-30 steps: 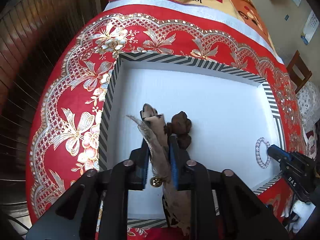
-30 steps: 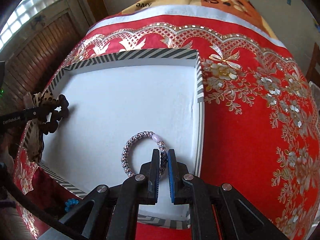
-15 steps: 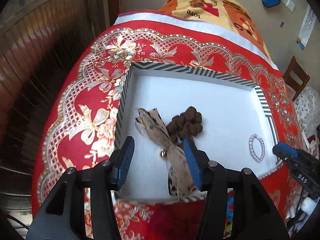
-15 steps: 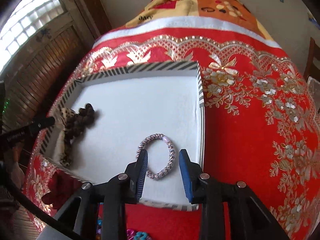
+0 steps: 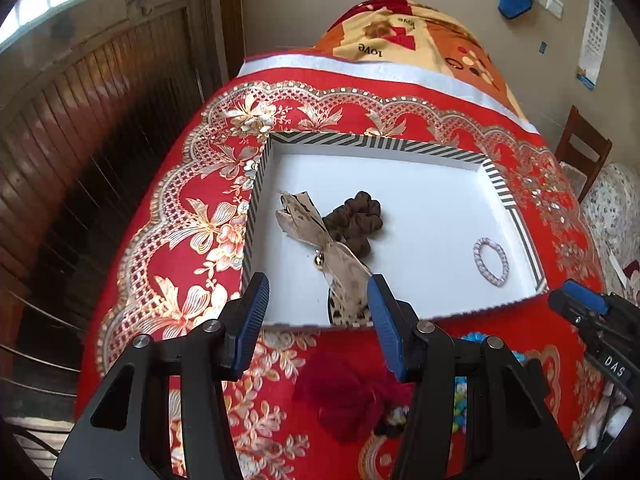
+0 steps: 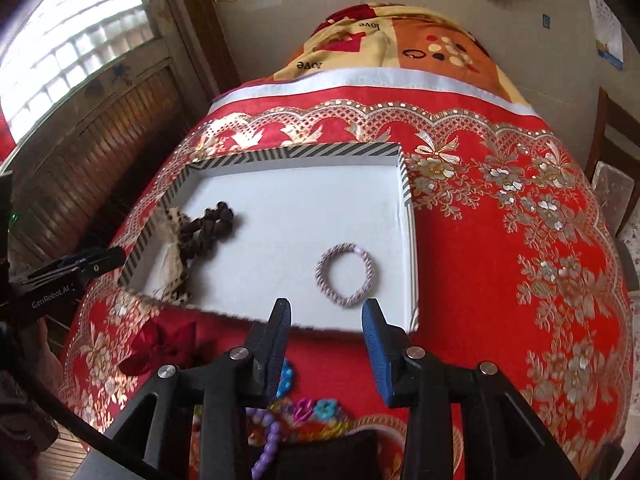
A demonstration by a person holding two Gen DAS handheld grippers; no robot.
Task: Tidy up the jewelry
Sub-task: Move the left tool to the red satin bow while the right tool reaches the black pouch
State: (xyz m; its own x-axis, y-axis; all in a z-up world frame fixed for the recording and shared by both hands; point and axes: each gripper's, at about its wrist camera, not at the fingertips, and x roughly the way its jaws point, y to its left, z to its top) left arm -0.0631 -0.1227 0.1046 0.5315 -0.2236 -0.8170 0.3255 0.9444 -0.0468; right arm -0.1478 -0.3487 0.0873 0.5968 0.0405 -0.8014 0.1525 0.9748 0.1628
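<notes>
A white tray with a striped rim (image 5: 376, 145) (image 6: 288, 153) sits on the red floral cloth. In it lie a brown scrunchie (image 5: 356, 220) (image 6: 208, 226) with a leopard-print ribbon and small bell (image 5: 320, 240) (image 6: 174, 248), and a braided pink-grey bracelet (image 5: 491, 257) (image 6: 345, 274). My left gripper (image 5: 318, 300) is open and empty, above the tray's near edge by the ribbon's end. My right gripper (image 6: 326, 324) is open and empty, just short of the bracelet.
A dark red bow (image 5: 352, 396) (image 6: 164, 346) lies on the cloth before the tray. Colourful plastic chain links and purple beads (image 6: 296, 412) lie near the right gripper. A wooden slatted wall is at left, a chair (image 5: 582, 156) at right.
Both grippers opened, letting go of the ribbon scrunchie and the bracelet in the tray, then drew back and up toward the near edge.
</notes>
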